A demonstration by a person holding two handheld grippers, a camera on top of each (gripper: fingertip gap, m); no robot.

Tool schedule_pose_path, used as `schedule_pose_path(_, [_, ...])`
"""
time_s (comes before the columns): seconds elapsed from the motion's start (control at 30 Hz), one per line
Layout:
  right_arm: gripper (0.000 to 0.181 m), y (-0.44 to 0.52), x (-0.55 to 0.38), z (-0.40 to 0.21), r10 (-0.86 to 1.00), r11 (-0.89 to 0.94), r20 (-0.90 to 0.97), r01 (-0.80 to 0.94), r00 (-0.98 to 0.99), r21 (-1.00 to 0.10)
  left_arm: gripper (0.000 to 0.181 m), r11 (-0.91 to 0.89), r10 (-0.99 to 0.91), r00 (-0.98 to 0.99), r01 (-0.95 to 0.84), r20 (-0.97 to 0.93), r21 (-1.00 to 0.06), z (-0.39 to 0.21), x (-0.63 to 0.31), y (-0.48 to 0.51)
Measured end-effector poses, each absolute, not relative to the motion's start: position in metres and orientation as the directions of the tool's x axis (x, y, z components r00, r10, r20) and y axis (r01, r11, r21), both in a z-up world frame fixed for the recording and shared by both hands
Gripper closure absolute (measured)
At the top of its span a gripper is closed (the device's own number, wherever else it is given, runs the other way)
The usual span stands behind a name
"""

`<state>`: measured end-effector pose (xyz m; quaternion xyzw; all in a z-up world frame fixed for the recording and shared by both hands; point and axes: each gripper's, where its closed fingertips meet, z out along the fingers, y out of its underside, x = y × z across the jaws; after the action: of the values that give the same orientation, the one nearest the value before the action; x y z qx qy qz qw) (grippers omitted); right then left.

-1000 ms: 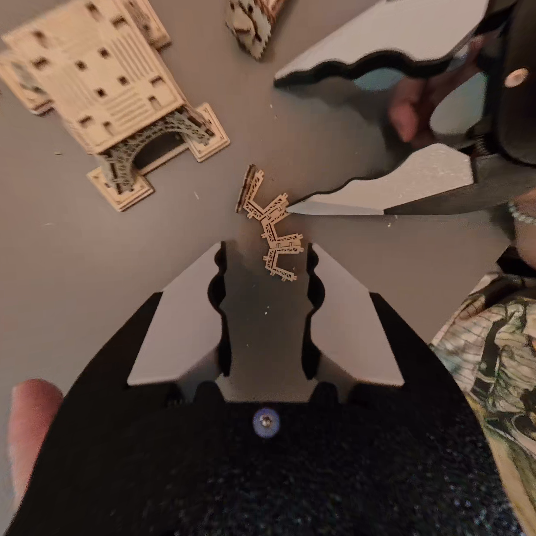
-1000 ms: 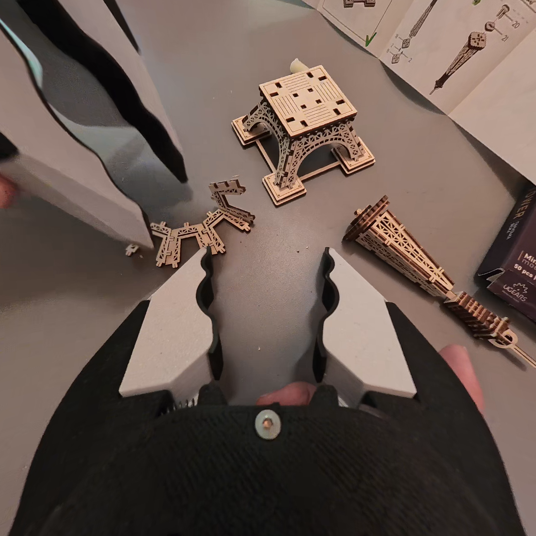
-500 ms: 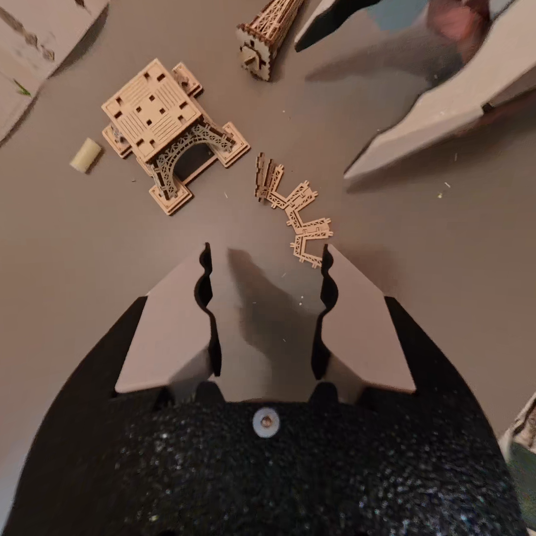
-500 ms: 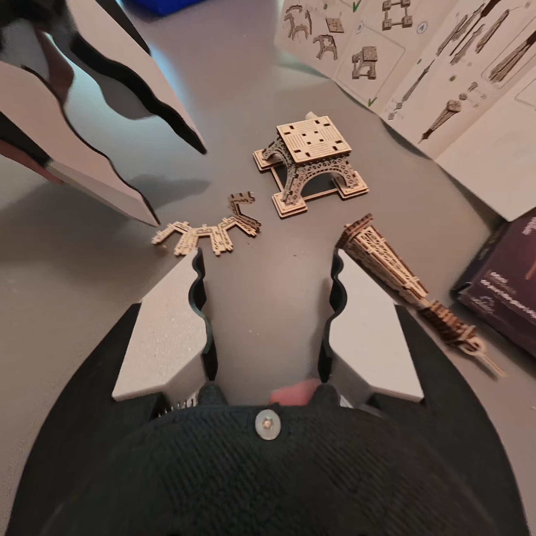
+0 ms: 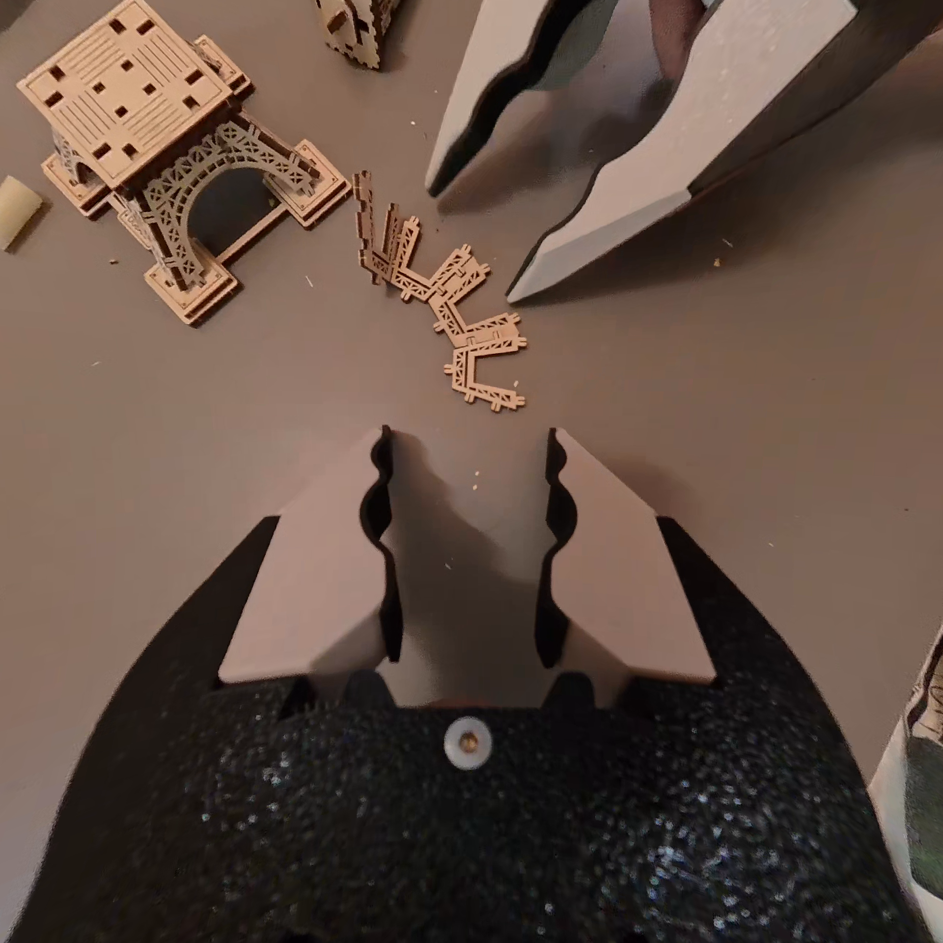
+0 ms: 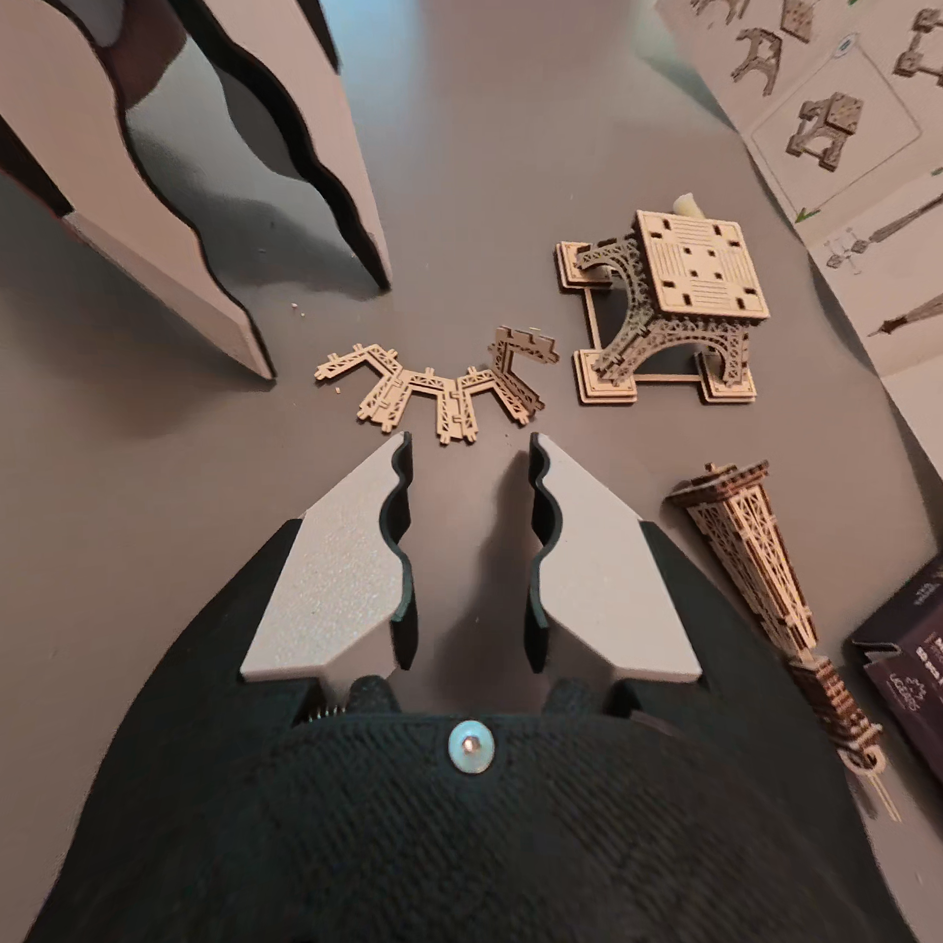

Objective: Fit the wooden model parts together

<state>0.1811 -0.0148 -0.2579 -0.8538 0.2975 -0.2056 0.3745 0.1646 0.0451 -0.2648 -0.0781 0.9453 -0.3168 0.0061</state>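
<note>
Grey tabletop [image 5: 153,433], lattice strip [image 5: 444,306] lying just ahead of left gripper [image 5: 467,433] and right gripper [image 6: 469,439], both open, empty

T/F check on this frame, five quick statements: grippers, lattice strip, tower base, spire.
1. Both grippers are open and empty. True: left gripper and right gripper hold nothing.
2. The lattice strip is held by the right gripper. False: it lies on the table.
3. The tower base stands upright. True.
4. The spire is mounted on the base. False: it lies on its side, apart.
5. An instruction sheet lies beyond the base. True.
</note>
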Motion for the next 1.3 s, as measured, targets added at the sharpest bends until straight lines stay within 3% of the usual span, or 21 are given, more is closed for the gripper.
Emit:
schedule_pose_path(0.03, [0.140, -0.012, 0.181, -0.258, -0.647, -0.554, 0.137, -0.339, 0.750, -0.760, 0.124, 0.782, -0.153, -0.987, -0.145, 0.038, -0.607, -0.265, 0.165, 0.045])
schedule_pose_path(0.37, [0.169, 0.000, 0.182, -0.260, -0.563, -0.602, 0.157, -0.272, 0.811, -0.750, 0.129, 0.760, -0.109, -0.994, -0.080, -0.005, -0.645, -0.264, 0.163, 0.044])
schedule_pose_path(0.5, [0.170, -0.002, 0.183, -0.259, -0.567, -0.603, 0.168, -0.266, 0.807, -0.752, 0.125, 0.726, -0.072, -0.984, 0.059, -0.161, -0.685, -0.258, 0.169, 0.047])
schedule_pose_path(0.57, [0.181, 0.000, 0.180, -0.256, -0.556, -0.581, 0.134, -0.269, 0.821, -0.768, 0.124, 0.691, -0.057, -0.966, 0.144, -0.253, -0.708, -0.254, 0.171, 0.048])
schedule_pose_path(0.63, [0.181, -0.002, 0.182, -0.253, -0.572, -0.547, 0.093, -0.295, 0.815, -0.783, 0.124, 0.650, -0.031, -0.940, 0.239, -0.339, -0.722, -0.249, 0.168, 0.047])
schedule_pose_path(0.73, [0.181, 0.000, 0.179, -0.252, -0.553, -0.529, 0.048, -0.306, 0.832, -0.791, 0.131, 0.634, 0.033, -0.853, 0.420, -0.520, -0.649, -0.248, 0.167, 0.049])
schedule_pose_path(0.87, [0.138, -0.007, 0.178, -0.251, -0.535, -0.593, 0.177, -0.217, 0.826, -0.775, 0.136, 0.632, 0.104, -0.730, 0.573, -0.676, -0.521, -0.245, 0.168, 0.048])
schedule_pose_path(0.97, [0.156, -0.014, 0.186, -0.254, -0.541, -0.630, 0.214, -0.223, 0.814, -0.744, 0.140, 0.626, 0.105, -0.749, 0.561, -0.654, -0.542, -0.245, 0.167, 0.044])
schedule_pose_path(1.3, [0.150, -0.006, 0.179, -0.259, -0.406, -0.658, 0.130, -0.191, 0.905, -0.728, 0.151, 0.622, 0.092, -0.770, 0.540, -0.631, -0.568, -0.251, 0.167, 0.036])
